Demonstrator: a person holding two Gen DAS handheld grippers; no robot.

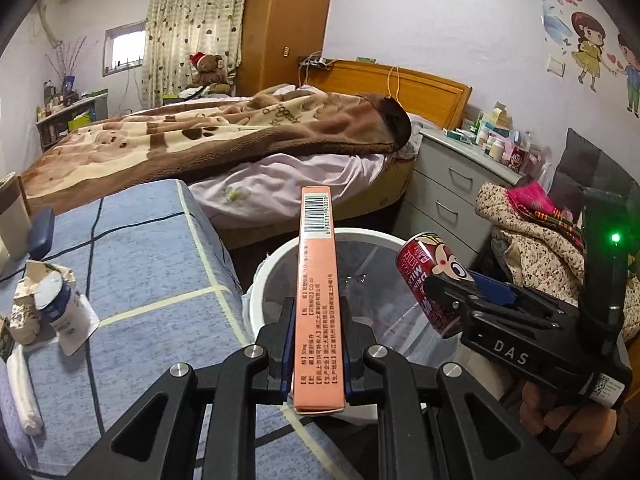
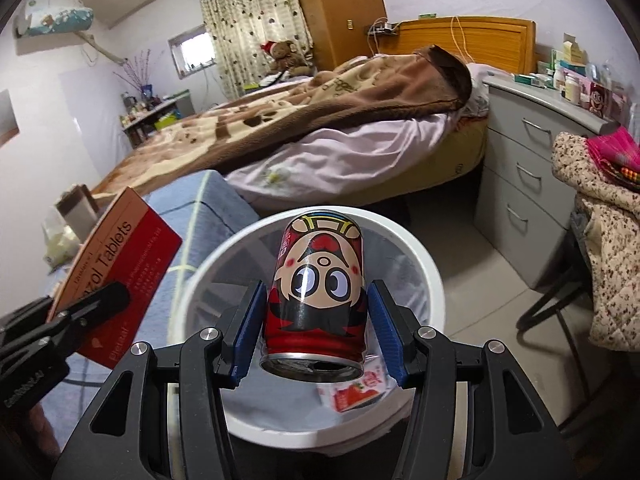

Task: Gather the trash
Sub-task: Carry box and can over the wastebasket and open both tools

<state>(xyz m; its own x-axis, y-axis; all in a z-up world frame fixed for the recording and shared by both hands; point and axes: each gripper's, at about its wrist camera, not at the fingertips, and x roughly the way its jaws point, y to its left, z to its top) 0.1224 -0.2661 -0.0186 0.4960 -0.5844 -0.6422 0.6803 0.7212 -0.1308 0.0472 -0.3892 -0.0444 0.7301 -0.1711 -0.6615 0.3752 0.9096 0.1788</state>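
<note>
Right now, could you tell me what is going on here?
A person is collecting trash with two handheld grippers. The left gripper is shut on a flat tablet box, and the right gripper clamps a red cartoon drink can. Both hang over the white wastebasket, nothing dropped yet.

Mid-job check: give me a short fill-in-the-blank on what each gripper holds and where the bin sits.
1. The left gripper is shut on a flat orange ____.
2. The right gripper grips a red cartoon ____.
3. Both items hang above the white ____.
4. Inside that bin, a small ____ sachet lies at the bottom.

Missing words: box; can; bin; red
</note>
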